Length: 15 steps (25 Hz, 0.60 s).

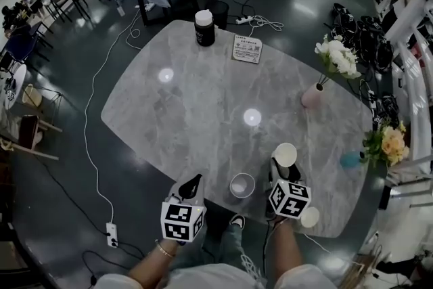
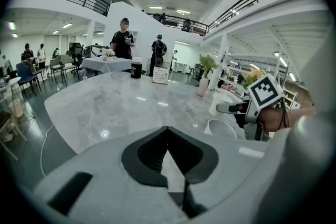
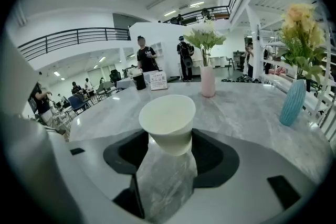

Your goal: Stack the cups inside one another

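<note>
While a cream cup [image 3: 167, 119] is clamped in the right tool [image 3: 169, 150] over the desk [image 1: 196, 98] near its front edge, the left tool [image 2: 167, 134] is seen with its jaws together, empty. A second cup [image 1: 242, 185] is set upright on the desk between the tools, and a third cup [image 1: 310, 216] is seen just right of the right tool.

Left gripper [image 2: 167, 128] jaws together, empty; cup [image 2: 219, 128] ahead-right.
</note>
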{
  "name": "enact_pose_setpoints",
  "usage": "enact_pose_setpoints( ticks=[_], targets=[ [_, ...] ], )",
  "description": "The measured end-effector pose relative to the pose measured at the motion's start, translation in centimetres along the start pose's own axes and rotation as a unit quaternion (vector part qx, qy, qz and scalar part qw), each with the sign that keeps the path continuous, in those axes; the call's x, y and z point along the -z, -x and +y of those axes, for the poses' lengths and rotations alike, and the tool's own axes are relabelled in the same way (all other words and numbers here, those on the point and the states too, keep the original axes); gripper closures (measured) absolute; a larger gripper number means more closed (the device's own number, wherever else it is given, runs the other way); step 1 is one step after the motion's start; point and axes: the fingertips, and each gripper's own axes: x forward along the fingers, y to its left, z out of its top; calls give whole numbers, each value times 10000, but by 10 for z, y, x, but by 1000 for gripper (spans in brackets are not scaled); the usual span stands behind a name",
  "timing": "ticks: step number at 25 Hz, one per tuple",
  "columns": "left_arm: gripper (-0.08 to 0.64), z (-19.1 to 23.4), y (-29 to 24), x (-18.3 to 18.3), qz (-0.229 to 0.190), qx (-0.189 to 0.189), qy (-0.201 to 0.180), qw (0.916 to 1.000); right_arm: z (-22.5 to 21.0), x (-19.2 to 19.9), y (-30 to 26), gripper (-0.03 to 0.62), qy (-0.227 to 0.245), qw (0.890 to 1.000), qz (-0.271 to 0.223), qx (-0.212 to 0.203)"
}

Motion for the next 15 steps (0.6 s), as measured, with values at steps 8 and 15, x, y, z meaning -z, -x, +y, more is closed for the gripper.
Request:
enact_pose_setpoints(
  ticks=[8, 15],
  targets=[
    [565, -13, 15, -5, -162, 159, -51, 9997, 17, -2, 34, 354, 59, 9999, -112, -72],
    [565, -21, 28, -2, -217, 214, -8, 9995, 34, -2, 67, 356, 114, 9996, -182, -200]
  ],
)
